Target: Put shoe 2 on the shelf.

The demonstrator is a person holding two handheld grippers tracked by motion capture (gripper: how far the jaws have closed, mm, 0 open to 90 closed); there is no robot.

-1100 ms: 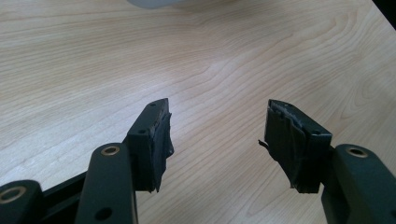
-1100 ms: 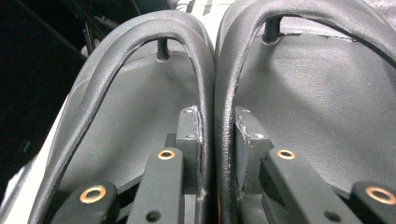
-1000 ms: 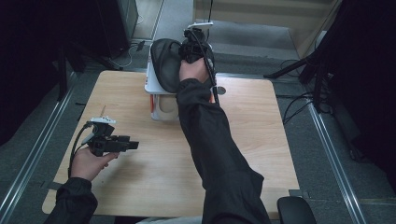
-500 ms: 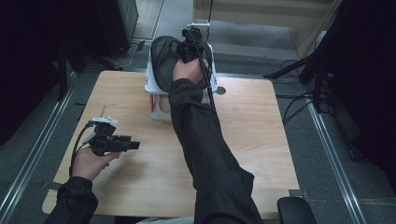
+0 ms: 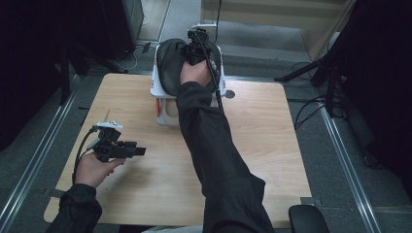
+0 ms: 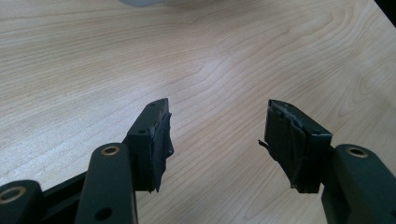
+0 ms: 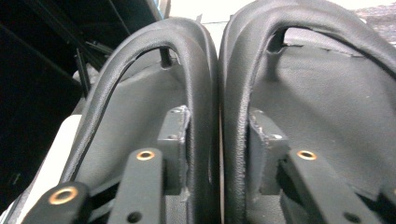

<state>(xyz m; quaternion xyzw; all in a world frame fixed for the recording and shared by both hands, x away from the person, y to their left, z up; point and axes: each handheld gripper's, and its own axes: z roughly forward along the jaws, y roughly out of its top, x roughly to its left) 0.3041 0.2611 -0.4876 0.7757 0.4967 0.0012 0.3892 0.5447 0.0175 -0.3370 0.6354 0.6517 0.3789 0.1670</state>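
Two black shoes (image 5: 170,65) lie side by side in a white box (image 5: 155,88) at the table's far edge. My right gripper (image 5: 197,44) reaches down into them. In the right gripper view one jaw is inside the left shoe (image 7: 140,93) and the other inside the right shoe (image 7: 327,93), with the two adjoining shoe walls between them. The right gripper (image 7: 218,135) has just been opening and no longer squeezes those walls. My left gripper (image 5: 138,151) rests low over the table near the left front, open and empty (image 6: 217,135).
The white box stands on a pale round container (image 5: 167,115) on the wooden table (image 5: 272,141). A small round mark (image 5: 229,93) is on the table to the box's right. Dark stands and cables surround the table on the floor.
My right forearm has swung slightly to the left while the hand stays at the shoes. The left hand and its gripper have not moved.
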